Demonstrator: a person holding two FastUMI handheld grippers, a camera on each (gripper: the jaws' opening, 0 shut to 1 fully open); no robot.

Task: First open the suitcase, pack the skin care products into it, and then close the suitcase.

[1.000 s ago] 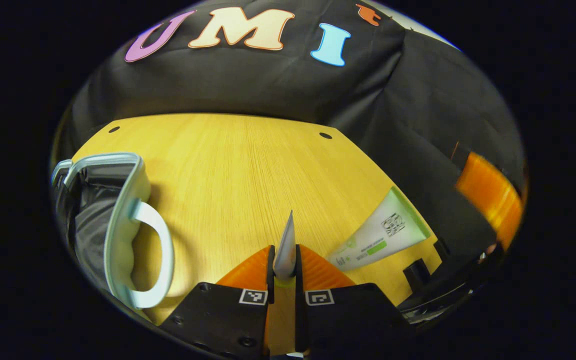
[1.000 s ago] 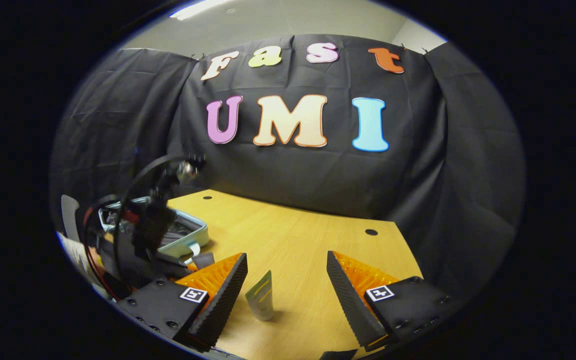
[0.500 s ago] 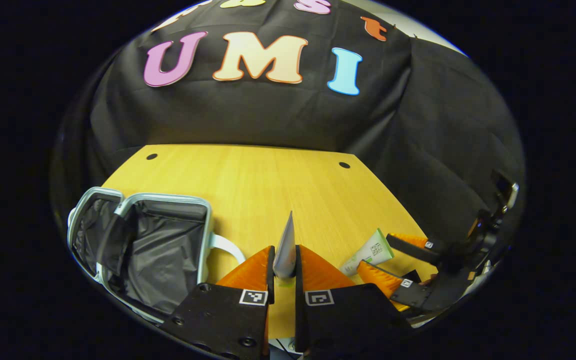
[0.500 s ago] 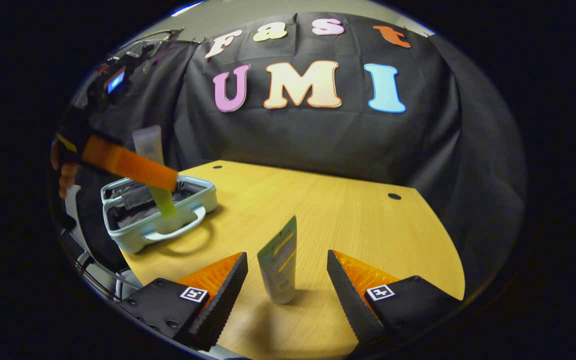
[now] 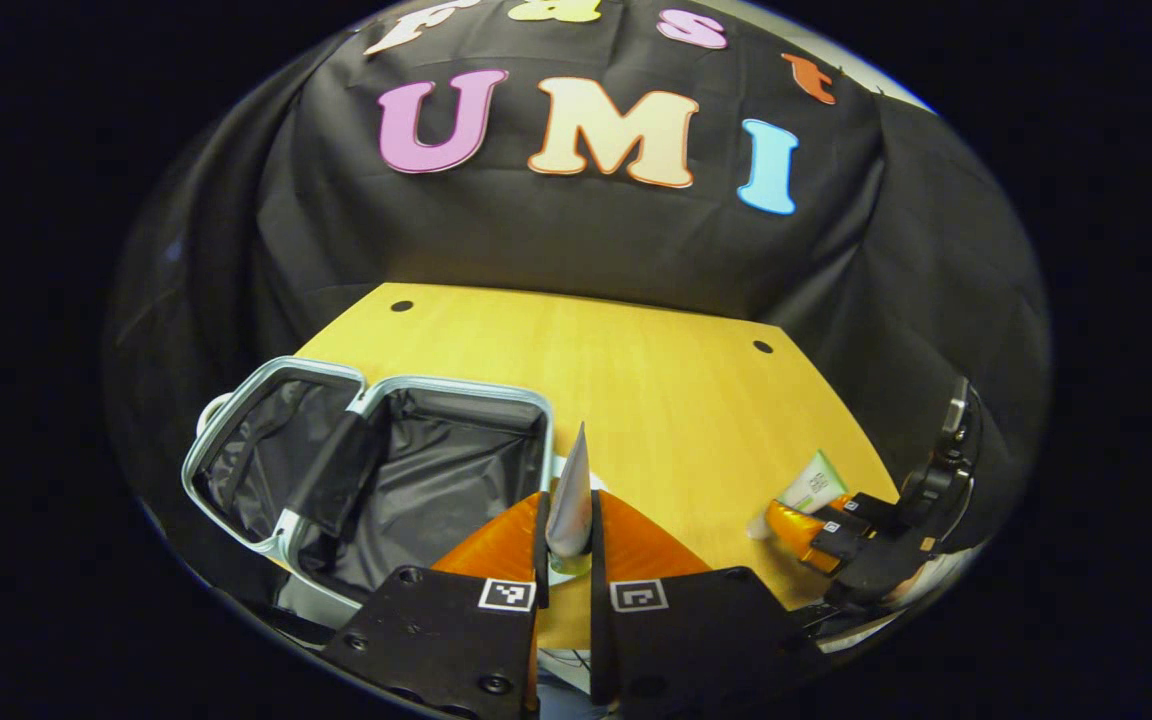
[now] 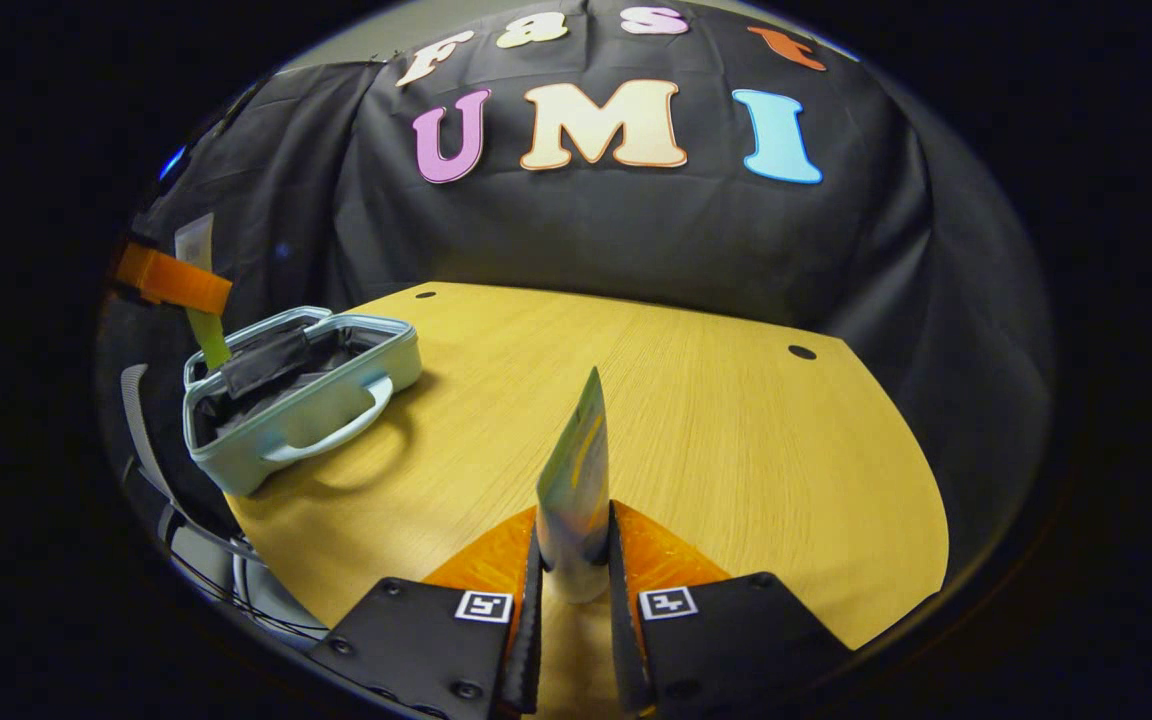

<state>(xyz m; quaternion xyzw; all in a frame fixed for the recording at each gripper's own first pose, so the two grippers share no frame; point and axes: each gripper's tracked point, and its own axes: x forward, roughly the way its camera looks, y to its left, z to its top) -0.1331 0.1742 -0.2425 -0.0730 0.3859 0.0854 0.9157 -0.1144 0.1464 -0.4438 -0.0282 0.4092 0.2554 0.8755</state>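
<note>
The pale blue suitcase (image 5: 281,520) lies open on the wooden table (image 5: 656,400), its dark lining showing; in the right gripper view the suitcase (image 6: 316,410) sits at the left. My left gripper (image 5: 568,535) is shut on a silver-grey tube (image 5: 570,495), held edge-on above the suitcase's right rim. My right gripper (image 6: 573,570) is shut on a white and green tube (image 6: 576,480) standing upright between its fingers. From the left gripper view, the right gripper (image 5: 826,530) is at the table's right edge with the white tube (image 5: 813,485). The left gripper (image 6: 171,285) hangs over the suitcase with its tube (image 6: 201,325).
Two round holes (image 5: 762,347) mark the table's far corners. Black cloth walls the booth behind and to both sides. Cables (image 6: 206,560) hang off the table's near left edge below the suitcase. The table's middle and right are bare wood.
My right gripper has shut on the standing white and green tube. My left gripper has carried the silver-grey tube leftward, over the open suitcase.
</note>
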